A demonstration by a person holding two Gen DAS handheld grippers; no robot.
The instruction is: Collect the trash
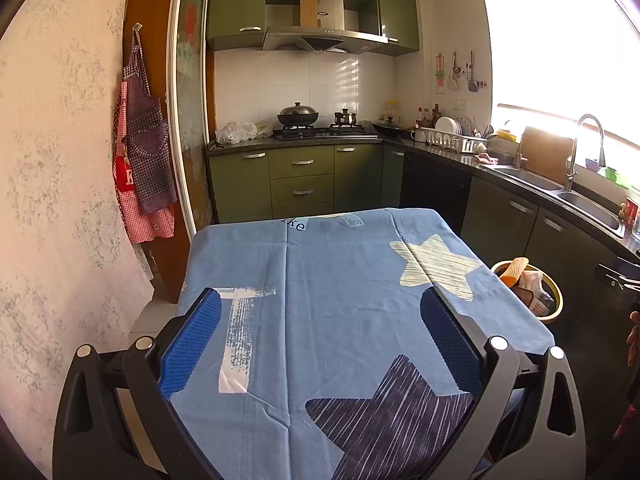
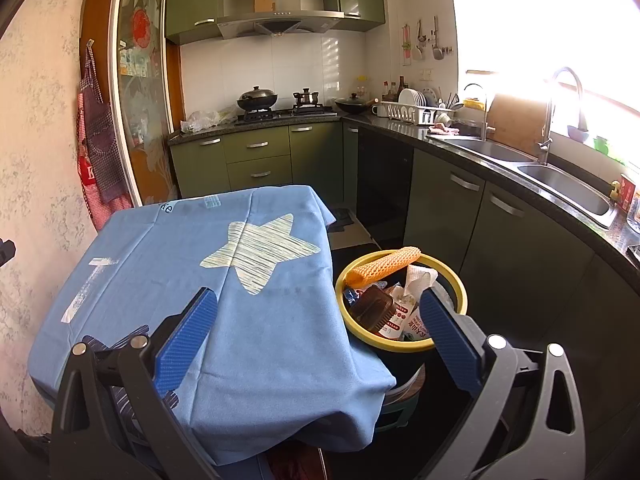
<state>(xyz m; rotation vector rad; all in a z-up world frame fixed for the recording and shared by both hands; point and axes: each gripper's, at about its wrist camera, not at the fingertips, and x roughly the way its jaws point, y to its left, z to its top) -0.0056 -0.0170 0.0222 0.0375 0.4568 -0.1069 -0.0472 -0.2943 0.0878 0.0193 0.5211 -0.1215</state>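
Both grippers are hanging over the blue star cloth [image 1: 340,280] with fingers wide apart, the left gripper [image 1: 320,336] and the right gripper [image 2: 320,332] holding nothing. The right view is showing the yellow-rimmed bin [image 2: 400,344] stuffed with trash (orange netting [image 2: 384,265], wrappers, maybe tissue). The left view is catching only the bin's edge.

The blue cloth [image 2: 256,320] hides the bench beneath it entirely. In the bin [image 2: 400,344], wrappers [image 2: 404,316] overlap — their print is too small to read — and one blue pad [image 2: 448,336] of the right hand-held gripper covers part of them. A hand [image 1: 633,338] is cut off by the left view's right edge.
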